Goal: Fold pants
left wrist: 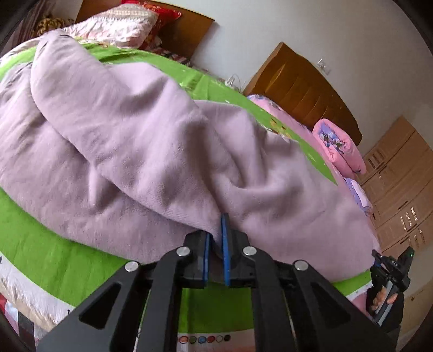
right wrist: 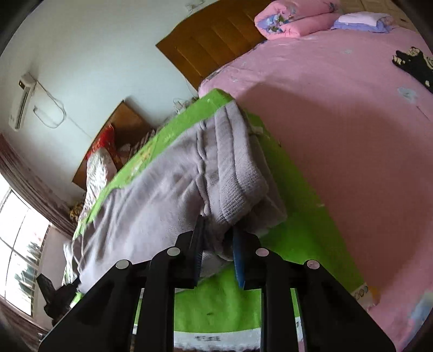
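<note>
The lilac pants (left wrist: 130, 130) lie heaped across a green sheet (left wrist: 51, 260) spread on the bed, bunched into thick rolls and folds rather than lying flat. In the left wrist view the left tool (left wrist: 217, 238) has its blue-padded jaws drawn together on a fold of the pants at the near edge of the heap, the cloth pinched between the pads and rising away from them in a ridge. In the right wrist view the right tool (right wrist: 216, 238) is clamped on a thicker bundle of the same garment, where a ribbed band, perhaps a cuff or waistband, is gathered in several layers; the fabric fills the gap between its pads. The right tool also shows at the far right edge of the left wrist view, with the fingers (left wrist: 384, 297) of a hand wrapped around its grip. Beside the green sheet lies a second bed under a pink cover (right wrist: 338, 135), and at its head sit a folded pink quilt (right wrist: 292, 19) and a small lilac pillow (right wrist: 362, 21). A dark patterned garment (right wrist: 414, 65) lies on the pink cover, well apart from the pants. Wooden headboards (left wrist: 305, 89) stand against the white wall, and an air conditioner (right wrist: 23, 100) is mounted on it. No containers appear in either view.
</note>
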`<action>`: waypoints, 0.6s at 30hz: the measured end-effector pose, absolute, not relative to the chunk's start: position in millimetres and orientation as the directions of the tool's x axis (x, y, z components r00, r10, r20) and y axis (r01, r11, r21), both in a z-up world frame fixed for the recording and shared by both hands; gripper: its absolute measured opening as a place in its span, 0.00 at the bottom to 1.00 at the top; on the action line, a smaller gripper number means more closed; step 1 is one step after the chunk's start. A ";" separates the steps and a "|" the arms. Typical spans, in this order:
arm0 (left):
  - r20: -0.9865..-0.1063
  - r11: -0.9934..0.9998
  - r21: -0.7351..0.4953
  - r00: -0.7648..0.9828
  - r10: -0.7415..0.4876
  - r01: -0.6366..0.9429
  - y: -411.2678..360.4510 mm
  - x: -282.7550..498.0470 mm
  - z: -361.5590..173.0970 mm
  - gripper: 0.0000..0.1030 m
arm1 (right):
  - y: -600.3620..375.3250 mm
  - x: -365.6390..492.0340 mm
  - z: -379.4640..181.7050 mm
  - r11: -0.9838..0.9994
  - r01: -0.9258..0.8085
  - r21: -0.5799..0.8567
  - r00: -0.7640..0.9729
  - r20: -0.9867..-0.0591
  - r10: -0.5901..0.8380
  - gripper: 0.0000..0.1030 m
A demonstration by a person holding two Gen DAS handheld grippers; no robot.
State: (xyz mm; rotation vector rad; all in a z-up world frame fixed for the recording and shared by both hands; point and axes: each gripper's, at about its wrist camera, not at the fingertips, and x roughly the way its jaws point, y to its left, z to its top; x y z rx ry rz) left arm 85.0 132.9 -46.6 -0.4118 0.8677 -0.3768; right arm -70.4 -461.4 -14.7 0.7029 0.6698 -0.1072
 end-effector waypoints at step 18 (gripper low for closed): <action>-0.574 0.842 -0.513 0.662 -0.482 0.168 143.3 78.8 -37.0 0.82 | -407.3 -96.2 35.3 0.887 0.364 0.284 0.819 -0.550 -0.160 0.78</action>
